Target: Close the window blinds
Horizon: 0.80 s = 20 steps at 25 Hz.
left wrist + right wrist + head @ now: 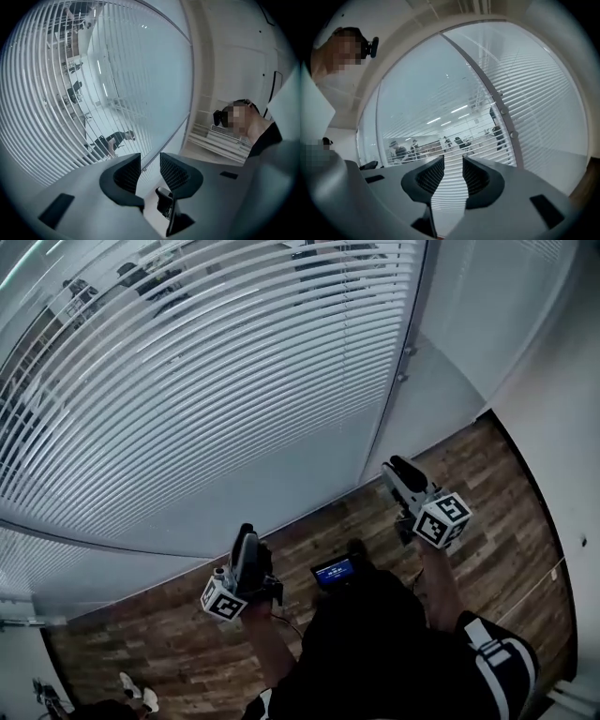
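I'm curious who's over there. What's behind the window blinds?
Through gaps in the window blinds shows another room with people and ceiling lights. The slats hide the rest of it.

Two grippers: left gripper (pixel 246 538), right gripper (pixel 399 466), one marker cube (pixel 223 600) on each. One wide set of window blinds (pixel 187 381), one small lit screen (pixel 336 571).

A dark wood-plank floor (pixel 487 512) is stretching across the room, and a pair of white shoes (pixel 139 693) is standing on it at the lower left.
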Each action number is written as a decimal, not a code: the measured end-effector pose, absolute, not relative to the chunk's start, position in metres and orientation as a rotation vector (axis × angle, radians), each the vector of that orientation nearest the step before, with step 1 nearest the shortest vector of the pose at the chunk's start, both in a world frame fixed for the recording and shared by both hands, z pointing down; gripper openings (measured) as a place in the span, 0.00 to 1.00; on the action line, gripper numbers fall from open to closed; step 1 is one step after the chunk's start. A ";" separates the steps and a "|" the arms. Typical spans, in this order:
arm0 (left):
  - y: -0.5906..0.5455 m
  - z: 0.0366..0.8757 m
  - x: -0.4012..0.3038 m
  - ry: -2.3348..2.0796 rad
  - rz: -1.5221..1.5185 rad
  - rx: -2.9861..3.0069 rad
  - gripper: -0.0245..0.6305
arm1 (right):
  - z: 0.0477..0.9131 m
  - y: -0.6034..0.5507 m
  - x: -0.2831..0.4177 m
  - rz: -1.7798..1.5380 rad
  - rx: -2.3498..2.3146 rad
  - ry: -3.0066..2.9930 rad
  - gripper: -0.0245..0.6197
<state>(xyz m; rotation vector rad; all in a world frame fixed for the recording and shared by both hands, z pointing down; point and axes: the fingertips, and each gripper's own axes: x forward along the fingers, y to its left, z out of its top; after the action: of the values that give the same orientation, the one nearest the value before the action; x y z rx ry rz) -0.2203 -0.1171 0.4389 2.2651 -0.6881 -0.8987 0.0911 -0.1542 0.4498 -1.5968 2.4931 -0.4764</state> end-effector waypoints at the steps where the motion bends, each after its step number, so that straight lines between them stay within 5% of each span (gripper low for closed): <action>1: -0.124 0.440 -0.217 -0.706 -0.884 2.274 0.25 | 0.450 -0.166 0.102 -0.438 -1.639 2.487 0.20; 12: -0.191 0.454 -0.166 -0.824 -0.740 2.333 0.25 | 0.403 -0.290 0.201 0.266 -2.166 2.487 0.20; 20: -0.217 0.444 -0.175 -0.769 -0.667 2.396 0.25 | 0.391 -0.326 0.218 0.330 -2.379 2.410 0.20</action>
<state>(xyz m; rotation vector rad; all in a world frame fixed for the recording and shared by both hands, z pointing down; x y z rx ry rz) -0.1754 -0.2168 0.4438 2.3956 -0.7689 -0.6672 0.2182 -0.3259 0.3908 -2.3793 2.4099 0.3304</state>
